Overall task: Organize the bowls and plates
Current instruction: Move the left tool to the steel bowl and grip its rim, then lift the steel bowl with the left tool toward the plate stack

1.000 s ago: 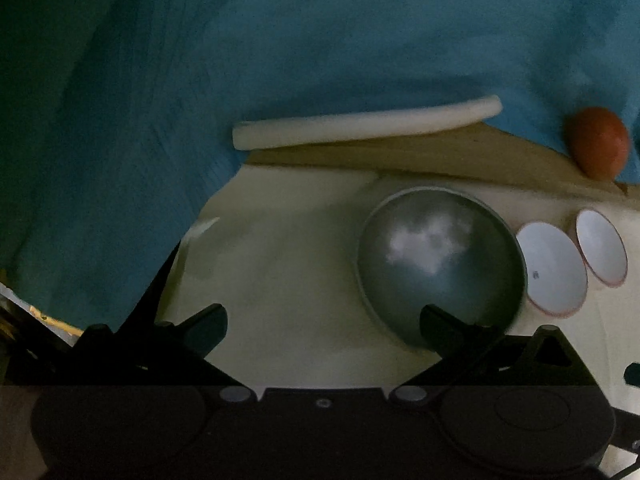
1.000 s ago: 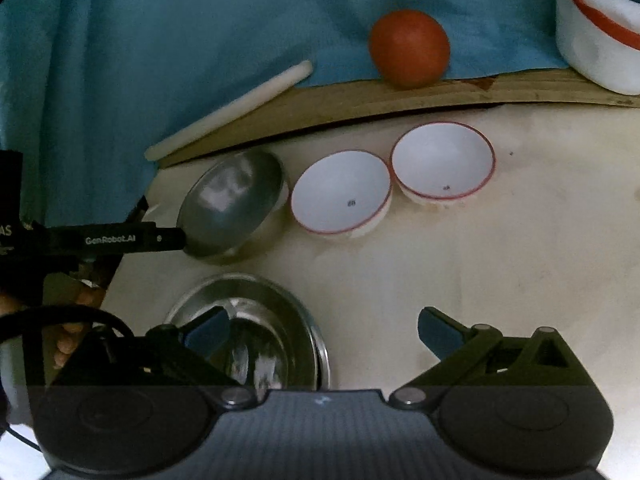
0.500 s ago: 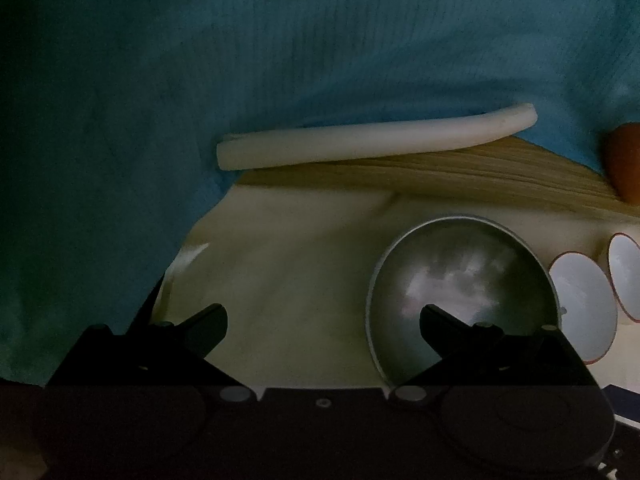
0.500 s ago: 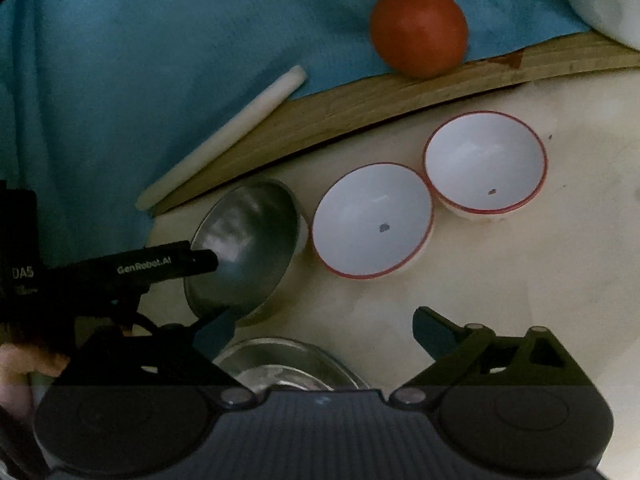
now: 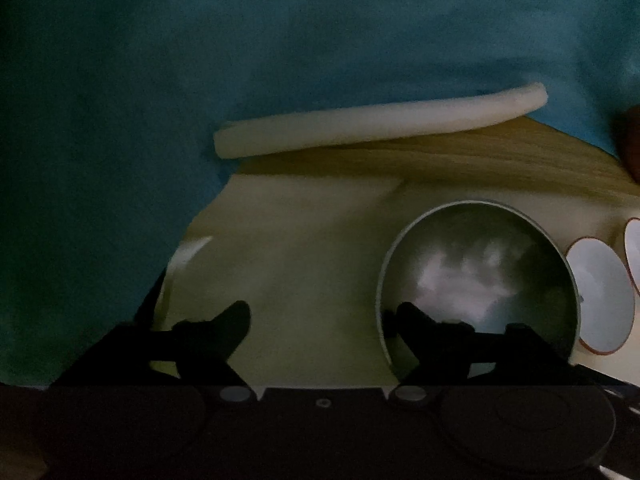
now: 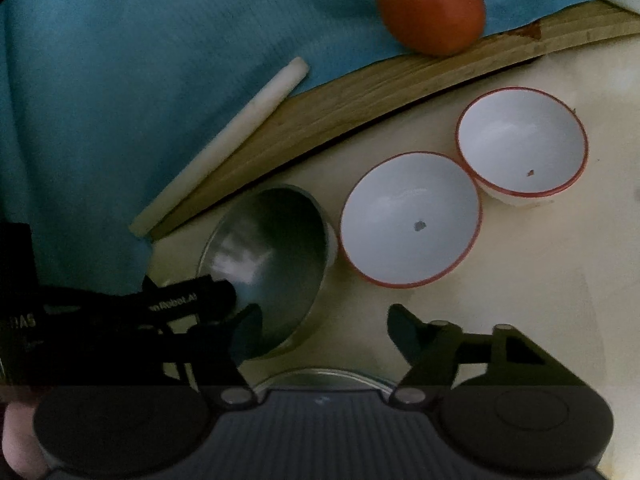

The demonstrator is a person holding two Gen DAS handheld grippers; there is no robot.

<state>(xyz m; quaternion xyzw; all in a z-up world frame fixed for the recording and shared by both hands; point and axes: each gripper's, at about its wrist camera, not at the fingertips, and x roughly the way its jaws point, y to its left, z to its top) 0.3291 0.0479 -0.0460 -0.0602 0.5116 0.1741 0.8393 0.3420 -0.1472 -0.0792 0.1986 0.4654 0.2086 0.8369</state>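
With its jaws partly open around the near rim of the steel bowl, which sits left of two white bowls, the left gripper could slip off the slick wall, while the right gripper hovers open, empty.

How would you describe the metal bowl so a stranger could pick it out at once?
Find the wooden board edging the cream table. Three bowls line up below it; the metal bowl is leftmost, grey and shiny, unlike the two red-rimmed white bowls.
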